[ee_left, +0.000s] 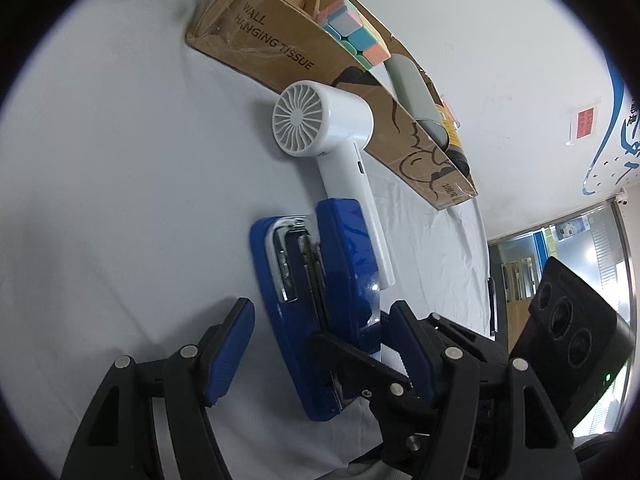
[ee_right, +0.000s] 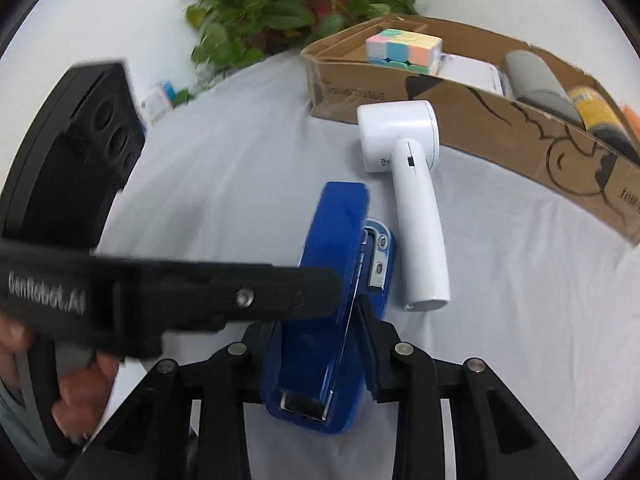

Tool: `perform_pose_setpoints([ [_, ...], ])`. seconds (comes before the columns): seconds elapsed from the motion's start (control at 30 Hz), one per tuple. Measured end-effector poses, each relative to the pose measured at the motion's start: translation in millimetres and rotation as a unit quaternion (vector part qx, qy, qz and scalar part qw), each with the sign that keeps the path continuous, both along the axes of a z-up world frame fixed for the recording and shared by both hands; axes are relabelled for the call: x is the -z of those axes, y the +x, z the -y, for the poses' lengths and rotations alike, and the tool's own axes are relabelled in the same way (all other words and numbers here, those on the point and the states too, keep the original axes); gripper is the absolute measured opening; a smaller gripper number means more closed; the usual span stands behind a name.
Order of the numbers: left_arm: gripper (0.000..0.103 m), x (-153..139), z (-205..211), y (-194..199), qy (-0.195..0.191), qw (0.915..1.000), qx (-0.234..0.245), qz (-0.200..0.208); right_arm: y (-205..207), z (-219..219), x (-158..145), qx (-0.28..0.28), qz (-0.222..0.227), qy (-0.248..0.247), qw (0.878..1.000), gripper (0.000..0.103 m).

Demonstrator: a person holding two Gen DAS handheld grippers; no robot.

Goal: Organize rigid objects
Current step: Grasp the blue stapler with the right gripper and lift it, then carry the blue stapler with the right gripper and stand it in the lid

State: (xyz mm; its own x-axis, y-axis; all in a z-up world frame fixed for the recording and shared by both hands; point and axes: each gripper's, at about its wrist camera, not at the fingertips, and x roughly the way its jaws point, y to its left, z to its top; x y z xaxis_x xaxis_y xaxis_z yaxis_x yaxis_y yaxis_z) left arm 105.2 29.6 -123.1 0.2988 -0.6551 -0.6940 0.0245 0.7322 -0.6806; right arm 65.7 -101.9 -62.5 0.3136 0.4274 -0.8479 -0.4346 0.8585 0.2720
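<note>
**Now the blue stapler gets picked up**

Right now the right gripper (ee_right: 316, 364) is squeezing the big blue plastic stapler (ee_right: 332, 300) near its back end. Its two black fingers press on both sides, so the claw is narrow and holding the stapler. The stapler lies on its side on the white cloth table (ee_right: 224, 176), touching or just beside the handle of the white hand-held fan (ee_right: 404, 176).

The left gripper (ee_left: 316, 356) sits by the same stapler with its claw wide. One blue pad (ee_left: 228, 352) is off to the side, apart from the stapler. The other pad is near the stapler's far side, maybe touching it, but the right gripper's finger blocks that spot, so it is hard to tell.

Behind the fan stands the long brown cardboard box (ee_right: 500, 136). Inside are a pastel puzzle cube (ee_right: 404, 54), a grey tube shape (ee_right: 536, 80) and a yellow can (ee_right: 592, 108).

This looks like the grab step for the stapler. Next, it likely needs lifting clear of the fan, carrying over the box wall, and setting down in a free spot inside.
</note>
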Motion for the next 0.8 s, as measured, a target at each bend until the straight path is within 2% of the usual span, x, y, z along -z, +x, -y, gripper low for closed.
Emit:
perform_pose_setpoints([
  [0.1,0.067,0,-2,-2,-0.001,1.0000,-0.007,0.005,6,9,7,0.015,-0.043,0.049,0.998,0.027],
  [0.17,0.065,-3,-1,-3,0.023,0.9995,-0.014,0.016,13,13,12,0.032,-0.086,0.096,0.991,0.028],
  [0.23,0.062,-7,-2,-3,0.027,0.9992,-0.017,0.024,21,19,18,0.042,-0.115,0.128,0.984,0.028],
  [0.4,0.062,-21,-1,-1,0.054,0.9977,-0.014,0.039,23,19,17,0.053,-0.124,0.143,0.981,0.028],
  [0.5,0.062,-41,-3,3,0.060,0.9963,-0.014,0.060,27,17,0,0.055,-0.105,0.150,0.982,0.028],
  [0.63,0.061,-90,3,16,0.077,0.9901,-0.011,0.117,29,29,-51,0.057,-0.061,0.162,0.983,0.028],
  [0.8,0.061,-152,11,66,0.089,0.9773,0.012,0.192,79,34,-107,0.069,0.005,0.162,0.984,0.028],
])
